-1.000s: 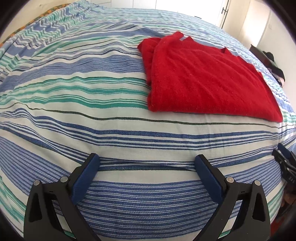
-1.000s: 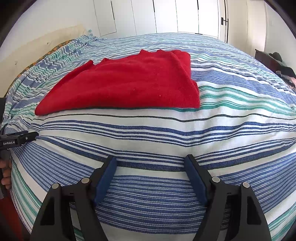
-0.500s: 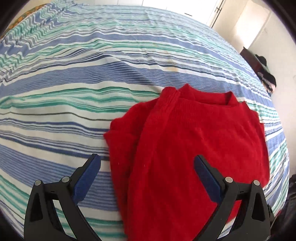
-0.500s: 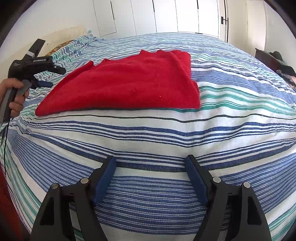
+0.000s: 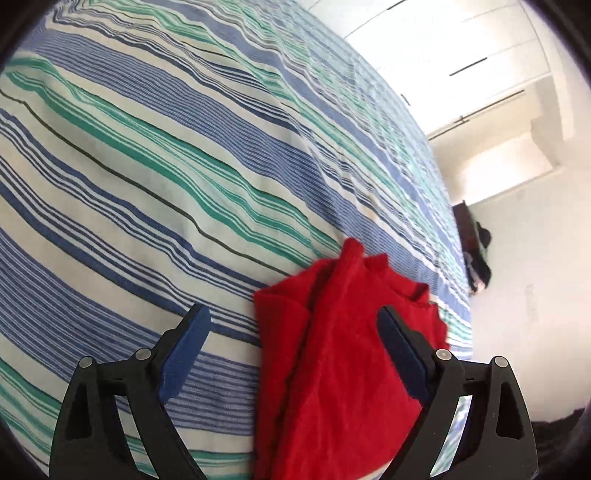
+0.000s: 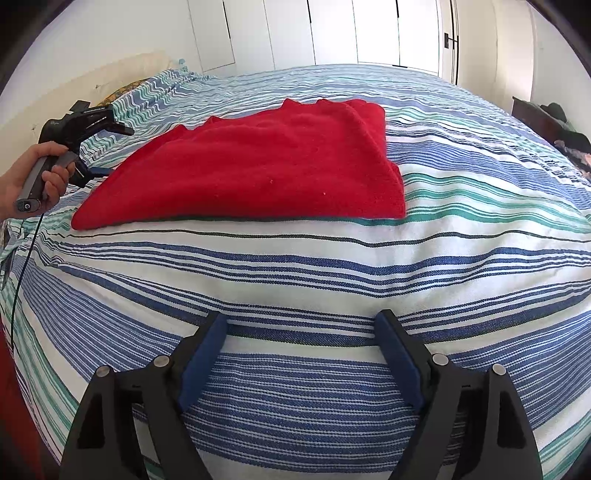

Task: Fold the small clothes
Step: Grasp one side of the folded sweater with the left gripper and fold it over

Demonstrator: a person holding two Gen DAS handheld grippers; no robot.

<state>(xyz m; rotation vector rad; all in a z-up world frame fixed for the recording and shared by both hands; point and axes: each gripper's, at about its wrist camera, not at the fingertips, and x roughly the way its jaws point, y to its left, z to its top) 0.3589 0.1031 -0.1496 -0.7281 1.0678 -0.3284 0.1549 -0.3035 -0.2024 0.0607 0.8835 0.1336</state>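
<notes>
the red jumper (image 6: 258,173) lies folded flat on the striped bed (image 6: 332,266), toward its middle, neckline facing the far wardrobe (image 6: 332,33); its near edge runs straight along a thin dark stripe, its right edge is a thick fold.

the left tongs (image 5: 295,350) hang over the jumper's (image 5: 332,369) left end, tilted so the bed (image 5: 147,184) slants across the view; the 2 blue pads are spread wide, released, one over the bedcover and one over the red cloth; layered edges of the fold show between them; whether the pads touch the cloth cannot be told.

from the right wrist view the left tongs (image 6: 107,147) sit at the jumper's far-left corner, just beside it; a bare hand (image 6: 33,177) is wrapped round the grey handle, fingers (image 6: 55,177) curled on the trigger, wrist coming in from the left edge, a black cable (image 6: 22,280) dropping from the handle.

the right tongs (image 6: 299,354) are low over the near part of the bed, well apart from the jumper, level and pointing straight at it; pads spread wide, released, holding nothing.

dark clothes (image 6: 561,129) lie heaped at the far right of the room.
</notes>
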